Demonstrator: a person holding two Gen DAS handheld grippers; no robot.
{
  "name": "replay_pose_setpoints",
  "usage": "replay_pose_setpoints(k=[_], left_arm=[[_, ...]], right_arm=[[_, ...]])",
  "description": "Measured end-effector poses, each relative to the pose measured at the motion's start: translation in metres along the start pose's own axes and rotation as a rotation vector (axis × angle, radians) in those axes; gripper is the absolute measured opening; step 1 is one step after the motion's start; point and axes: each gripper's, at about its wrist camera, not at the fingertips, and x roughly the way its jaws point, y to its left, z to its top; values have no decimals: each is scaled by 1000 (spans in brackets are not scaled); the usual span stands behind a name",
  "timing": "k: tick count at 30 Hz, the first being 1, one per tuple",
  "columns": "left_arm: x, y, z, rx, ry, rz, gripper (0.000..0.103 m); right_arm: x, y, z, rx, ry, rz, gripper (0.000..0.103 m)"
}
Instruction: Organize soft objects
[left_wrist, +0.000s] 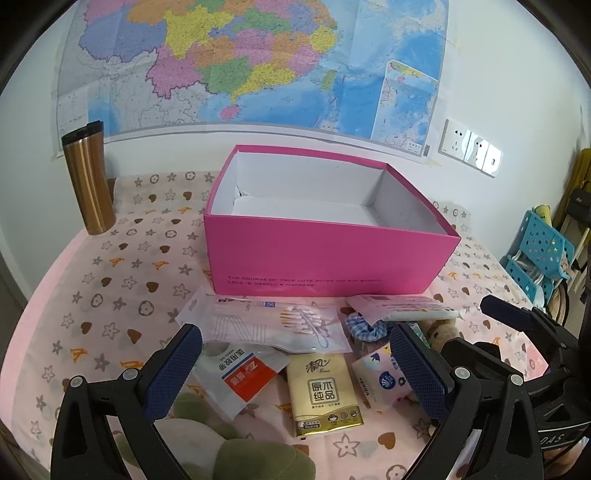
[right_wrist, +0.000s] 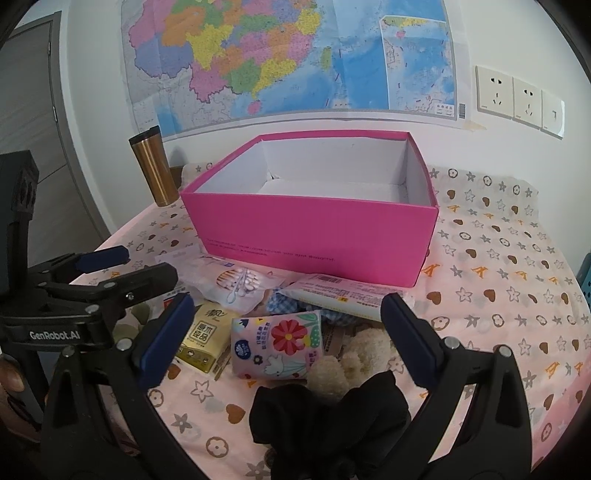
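An open, empty pink box (left_wrist: 325, 254) (right_wrist: 314, 232) stands on the table. In front of it lies a pile: a cotton swab bag (left_wrist: 273, 325) (right_wrist: 236, 282), a gold tissue pack (left_wrist: 325, 395) (right_wrist: 205, 341), a flowered tissue pack (right_wrist: 280, 343) (left_wrist: 376, 380), a red-and-white packet (left_wrist: 240, 380), a pink flat pack (left_wrist: 402, 308) (right_wrist: 343, 291), a blue checked scrunchie (left_wrist: 365, 325), a cream plush (right_wrist: 347, 362), a black scrunchie (right_wrist: 328, 410) and a green plush (left_wrist: 221, 443). My left gripper (left_wrist: 295, 354) is open above the pile. My right gripper (right_wrist: 288, 317) is open over the flowered pack.
A pink patterned cloth (left_wrist: 110, 295) covers the table. A copper tumbler (left_wrist: 88, 177) (right_wrist: 153, 166) stands at the back left by the wall. A map and sockets (right_wrist: 517, 98) are on the wall. A blue rack (left_wrist: 535, 254) stands off the right edge.
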Motion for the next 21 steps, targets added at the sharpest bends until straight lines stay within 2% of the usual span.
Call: replay_pose_setpoints(k=[21], left_arm=[[1, -3, -4, 2, 4, -2, 103]], right_arm=[[2, -1, -1, 12, 7, 19, 101]])
